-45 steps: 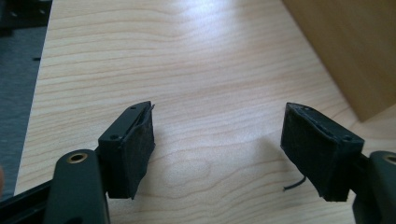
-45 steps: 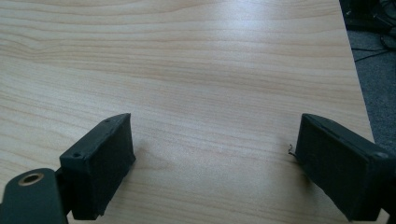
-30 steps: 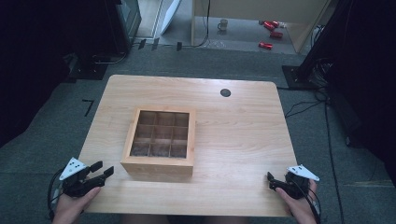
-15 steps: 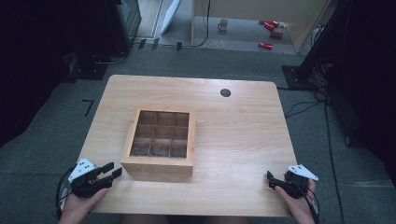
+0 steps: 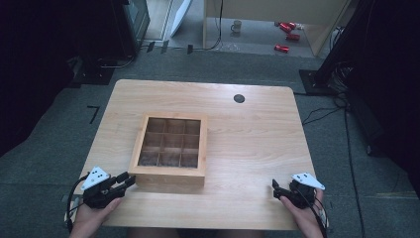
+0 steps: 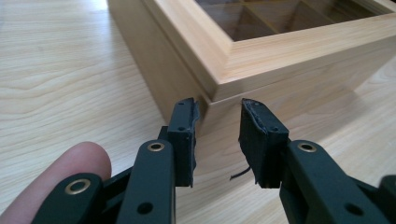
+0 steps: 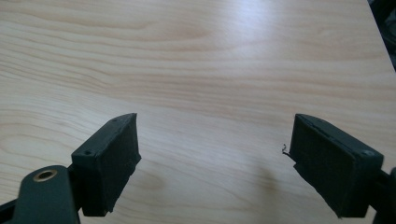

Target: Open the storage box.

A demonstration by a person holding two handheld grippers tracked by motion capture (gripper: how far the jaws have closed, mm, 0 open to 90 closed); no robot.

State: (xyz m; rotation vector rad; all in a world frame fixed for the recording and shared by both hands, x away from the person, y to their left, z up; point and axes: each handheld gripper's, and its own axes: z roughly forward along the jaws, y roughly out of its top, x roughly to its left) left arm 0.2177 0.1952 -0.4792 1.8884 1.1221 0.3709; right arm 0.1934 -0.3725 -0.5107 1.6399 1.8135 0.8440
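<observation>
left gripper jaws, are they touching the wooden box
Apart. The left gripper view shows the left gripper with table showing between its jaws and the wooden box corner.

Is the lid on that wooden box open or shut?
Shut. The box has its glass-paned lid lying flat on the base, with only a thin seam showing at the corner in the left gripper view.

Box [image 6: 289,56] far end cropped (L view).

No words, labels, brand names or numbers can be read anywhere. The wooden box [image 5: 169,151] and the wooden surface [image 5: 257,134] carry no lettering. The red things on the floor behind are too small to make out any print.
</observation>
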